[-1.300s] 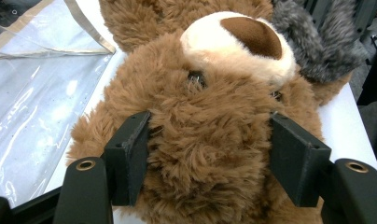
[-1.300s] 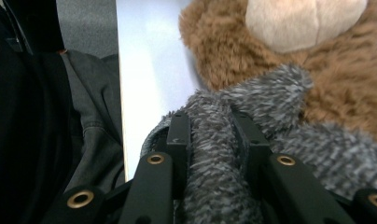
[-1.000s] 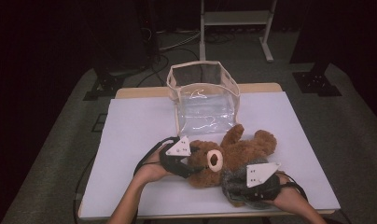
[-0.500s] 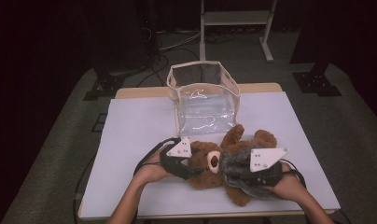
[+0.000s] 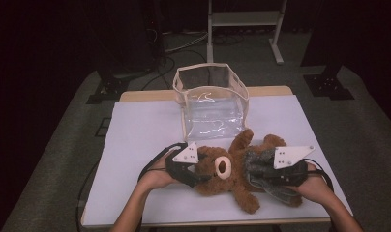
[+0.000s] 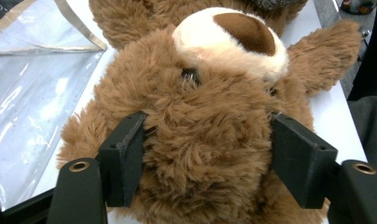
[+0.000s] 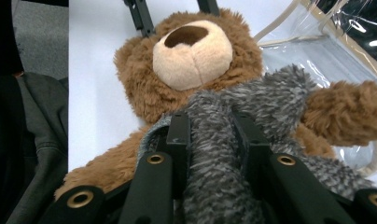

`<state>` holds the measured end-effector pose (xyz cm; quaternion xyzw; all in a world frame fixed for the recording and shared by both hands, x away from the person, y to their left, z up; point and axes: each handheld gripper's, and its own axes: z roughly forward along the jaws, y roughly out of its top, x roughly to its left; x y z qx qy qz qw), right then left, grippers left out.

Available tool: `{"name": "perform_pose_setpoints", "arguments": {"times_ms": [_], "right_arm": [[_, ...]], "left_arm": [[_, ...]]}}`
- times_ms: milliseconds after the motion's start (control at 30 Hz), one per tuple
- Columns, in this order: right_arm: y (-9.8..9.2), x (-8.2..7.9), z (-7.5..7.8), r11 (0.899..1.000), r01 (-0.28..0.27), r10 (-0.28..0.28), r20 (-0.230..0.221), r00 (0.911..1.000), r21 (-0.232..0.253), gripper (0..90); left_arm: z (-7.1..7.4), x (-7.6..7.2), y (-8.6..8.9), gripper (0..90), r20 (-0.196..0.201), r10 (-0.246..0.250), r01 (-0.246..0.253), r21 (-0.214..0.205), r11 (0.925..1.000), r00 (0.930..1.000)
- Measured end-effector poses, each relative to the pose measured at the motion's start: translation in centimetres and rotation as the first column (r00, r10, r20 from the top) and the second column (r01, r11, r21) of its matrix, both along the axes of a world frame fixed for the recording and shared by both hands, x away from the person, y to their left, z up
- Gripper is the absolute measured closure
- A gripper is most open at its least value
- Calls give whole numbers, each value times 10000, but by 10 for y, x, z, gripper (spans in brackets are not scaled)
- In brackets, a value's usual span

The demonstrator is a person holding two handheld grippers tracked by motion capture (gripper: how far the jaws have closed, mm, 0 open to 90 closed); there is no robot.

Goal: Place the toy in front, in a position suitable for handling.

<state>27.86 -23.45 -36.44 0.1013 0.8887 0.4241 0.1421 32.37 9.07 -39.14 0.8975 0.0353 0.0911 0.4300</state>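
brown plush teddy bear [image 5: 227, 170] lies on the white table [image 5: 135, 130], head between the left gripper [image 6: 203, 158] jaws, which have just been opening; right gripper [image 7: 210, 140] pinches its grey fuzzy garment [image 7: 252, 107].

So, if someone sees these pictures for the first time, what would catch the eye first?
Most likely the brown teddy bear lying on its back near the front edge of the white table. The left gripper has its jaws around the bear's head, and the right gripper pinches its grey fuzzy garment. Just behind stands an open clear plastic bag.
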Motion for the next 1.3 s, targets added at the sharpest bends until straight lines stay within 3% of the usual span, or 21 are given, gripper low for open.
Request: {"name": "perform_pose_setpoints", "arguments": {"times_ms": [167,267,433,600,767,867,967,1300], "right_arm": [[2,0,-6,10000,-70,71,-167,9998,45,706],[6,2,-2,10000,-79,79,-40,10000,-30,705],[28,6,6,9987,-506,508,211,9985,-74,705],[49,12,2,9945,-933,941,160,9954,-472,705],[29,9,4,9966,-628,631,46,9980,-540,705],[7,11,11,9994,-155,157,77,9998,-313,705],[-6,14,12,9999,122,-123,-168,9998,-59,704],[-15,12,-5,9974,119,-60,-830,9965,704,707]], "left_arm": [[11,-1,-8,312,286,-221,219,70,9997,9993],[13,-1,-13,338,268,-391,393,-43,9992,9989],[7,-3,-18,341,-27,-545,546,164,9984,9985],[4,-9,-16,342,100,-602,597,434,9973,9981],[2,-10,-15,342,57,-557,555,313,9980,9984],[2,-10,-16,342,59,-545,542,322,9980,9985],[4,-9,-15,341,38,-579,577,318,9978,9983],[21,-4,-13,349,15,-690,690,-249,9973,9976]]}}
